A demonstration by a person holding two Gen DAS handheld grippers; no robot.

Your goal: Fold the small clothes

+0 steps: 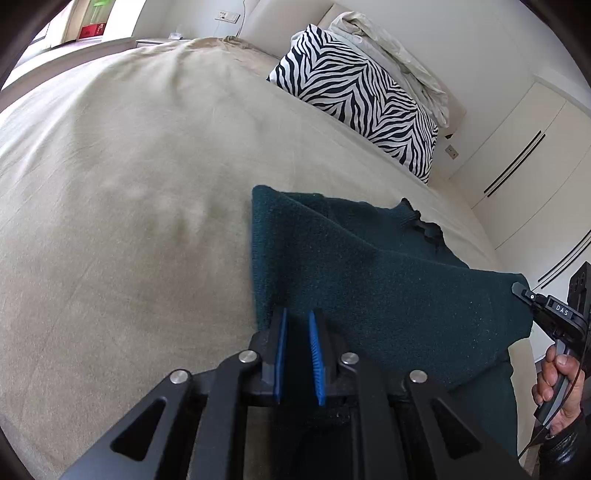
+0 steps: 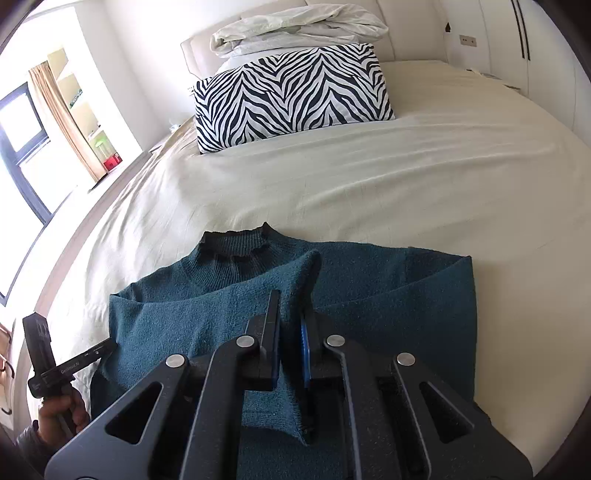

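Observation:
A dark teal knit sweater [image 2: 406, 291] lies flat on the bed, its collar [image 2: 232, 243] toward the pillows. My right gripper [image 2: 293, 301] is shut on a raised fold of the sweater near its middle; the cloth peaks up between the jaws. In the left wrist view the sweater [image 1: 369, 277] fills the lower right. My left gripper [image 1: 297, 314] sits at the sweater's near left edge, blue pads a narrow gap apart with knit showing between them and not visibly pinched. The right gripper [image 1: 524, 291] reaches the sweater's far right edge, with a hand [image 1: 557, 384] on its handle.
A zebra-print pillow [image 2: 291, 92] and a crumpled white duvet [image 2: 299, 26] lie at the head of the bed. Beige sheet [image 1: 129, 184] spreads left of the sweater. White cupboards [image 1: 535, 155] stand by the right side, a window [image 2: 22, 147] on the left.

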